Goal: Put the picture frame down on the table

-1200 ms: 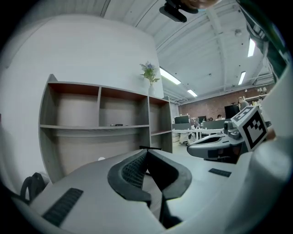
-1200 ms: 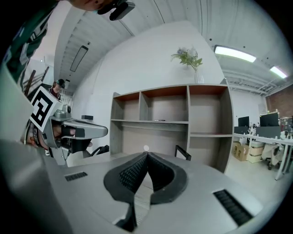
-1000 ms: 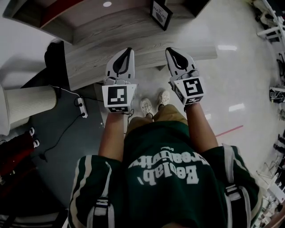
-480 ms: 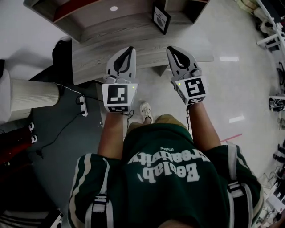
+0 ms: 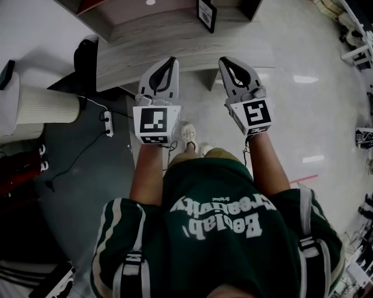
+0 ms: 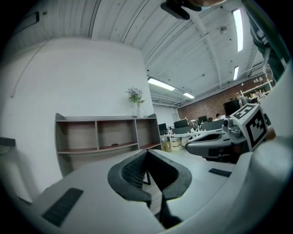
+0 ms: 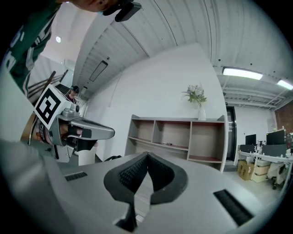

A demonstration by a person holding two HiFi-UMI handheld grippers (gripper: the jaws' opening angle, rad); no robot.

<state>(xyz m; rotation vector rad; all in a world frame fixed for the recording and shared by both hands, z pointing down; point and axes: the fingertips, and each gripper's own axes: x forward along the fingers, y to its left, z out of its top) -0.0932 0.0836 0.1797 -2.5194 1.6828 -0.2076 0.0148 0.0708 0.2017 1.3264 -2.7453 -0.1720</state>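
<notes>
Left gripper point(image 5: 172, 60): held level ahead of the body at waist height. Jaws pressed tip to tip, nothing between them, as its own view confirms point(image 6: 146, 151).
Right gripper point(image 5: 224, 60): alongside the left, near it but not touching. Jaws also together and empty point(image 7: 147, 154).
Picture frame point(image 5: 206, 13): dark, standing on its edge on the table point(image 5: 175, 41), toward the far side. Well apart from both grippers; neither touches it.
Table: long, wood-grain top, directly ahead; both gripper tips overlap its near edge in the head view.
Shelf point(image 6: 105, 135): open compartments behind the table, with a vase of flowers point(image 6: 136, 98) on top.
Why held so: jaws together and arms side by side read as a carrying or rest posture, with nothing to grip at this distance.
Task status (judgement): the frame rests on the table unheld. Whether it counts as placed, or needs laying flat, cannot be told.
Next move (judgement): any grip needs the jaws apart and a reach across the tabletop.
</notes>
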